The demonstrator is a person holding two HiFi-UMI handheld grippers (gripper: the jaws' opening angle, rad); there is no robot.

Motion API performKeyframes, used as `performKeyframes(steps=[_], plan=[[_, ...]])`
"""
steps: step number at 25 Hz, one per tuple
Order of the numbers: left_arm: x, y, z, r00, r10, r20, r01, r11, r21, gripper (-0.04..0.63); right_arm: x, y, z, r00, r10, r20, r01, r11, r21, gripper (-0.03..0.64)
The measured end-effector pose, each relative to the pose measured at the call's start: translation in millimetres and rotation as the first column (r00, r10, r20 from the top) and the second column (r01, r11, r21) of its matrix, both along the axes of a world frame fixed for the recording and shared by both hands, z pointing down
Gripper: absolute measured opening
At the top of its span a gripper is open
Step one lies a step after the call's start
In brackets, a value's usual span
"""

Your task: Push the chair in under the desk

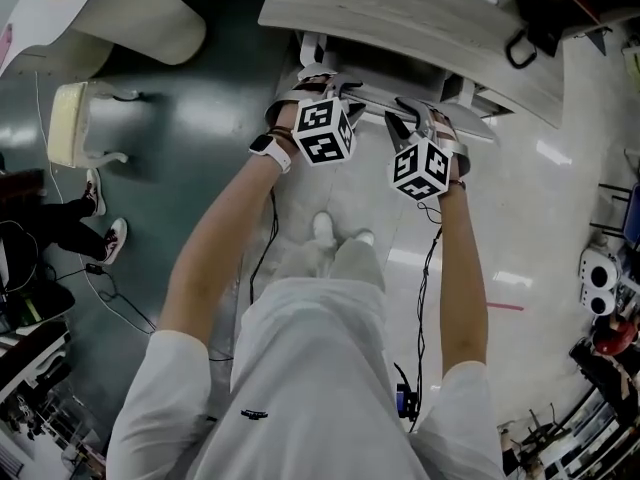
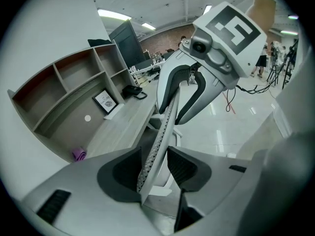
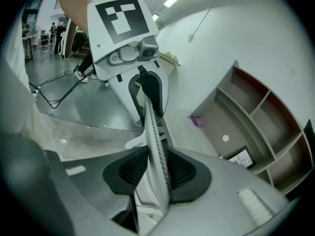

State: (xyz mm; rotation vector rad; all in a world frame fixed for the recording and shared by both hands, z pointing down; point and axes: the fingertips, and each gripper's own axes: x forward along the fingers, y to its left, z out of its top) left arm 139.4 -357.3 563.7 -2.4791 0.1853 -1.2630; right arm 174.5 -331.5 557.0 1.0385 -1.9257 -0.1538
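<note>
While the left gripper (image 2: 156, 161) and right gripper (image 3: 156, 168) each pinch the chair backrest (image 2: 168, 109) between part-spread jaws, it stands against the desk (image 1: 400, 13); only the gripper views show the shelf unit (image 2: 74, 90).

The chair back (image 1: 372, 98) fills the gap at the front edge of the desk (image 1: 400, 13). Left of the desk stands a second chair (image 1: 70, 123); right of it the floor (image 1: 540, 218) lies open.

Floor glossy throughout: dark green section (image 1: 180, 118) at left, white section (image 1: 560, 198) at right, with loose cables (image 1: 120, 308) lying on the left part. A cream seat (image 1: 75, 123) stands far left. White wall (image 3: 256, 28) with an open wooden shelf unit (image 2: 74, 77) against it; ceiling strip lights (image 2: 110, 14) lit.
</note>
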Motion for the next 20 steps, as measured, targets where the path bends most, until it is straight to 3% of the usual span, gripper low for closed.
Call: performKeyframes(steps=[12, 20], plan=[[23, -55, 0, 0.999, -0.033, 0.011, 0.033, 0.999, 0.006, 0.173, 22, -54, -2, 1.0, -0.003, -0.001, 0.003, 1.0, -0.003, 0.134], [24, -57, -1, 1.0, -0.026, 0.007, 0.026, 0.999, 0.027, 0.176, 23, -55, -2, 1.0, -0.011, -0.014, 0.012, 1.0, 0.021, 0.133]])
